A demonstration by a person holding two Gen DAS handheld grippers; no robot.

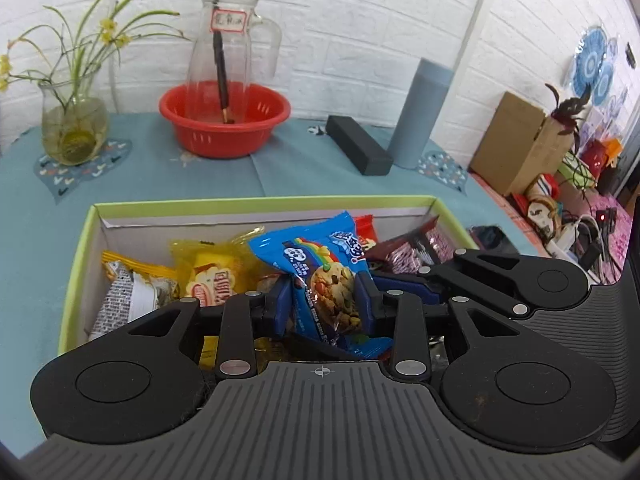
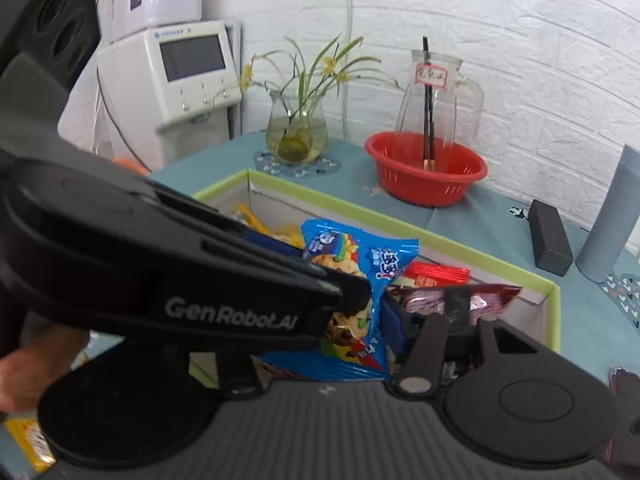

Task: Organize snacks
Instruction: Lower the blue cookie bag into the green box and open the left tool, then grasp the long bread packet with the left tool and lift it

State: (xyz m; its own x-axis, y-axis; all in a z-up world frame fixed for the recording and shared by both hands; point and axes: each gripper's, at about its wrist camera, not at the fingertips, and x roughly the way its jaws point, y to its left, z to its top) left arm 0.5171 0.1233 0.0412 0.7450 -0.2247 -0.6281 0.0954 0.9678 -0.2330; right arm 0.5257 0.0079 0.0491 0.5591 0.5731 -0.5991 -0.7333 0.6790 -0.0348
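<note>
Several snack packets fill a green-rimmed cardboard box [image 1: 260, 202] on the blue tablecloth. My left gripper [image 1: 322, 300] hangs over the box, shut on a blue cookie packet [image 1: 320, 256] pinched upright between its blue pads. In the right wrist view this gripper [image 2: 352, 296] crosses from the left with the same packet [image 2: 360, 264]. My right gripper [image 1: 418, 280] is close on the right, jaws apart. Its right pad [image 2: 394, 322] stands beside the packet's edge and its left finger is hidden. A dark red packet [image 2: 460, 296] lies just beyond it in the box.
At the back stand a red basin [image 1: 224, 120] holding a glass jug, a flower vase [image 1: 74, 128], a black box [image 1: 358, 144] and a grey cylinder [image 1: 420, 112]. A white machine [image 2: 172, 80] is far left. A yellow packet [image 2: 28, 436] lies by a hand [image 2: 24, 368].
</note>
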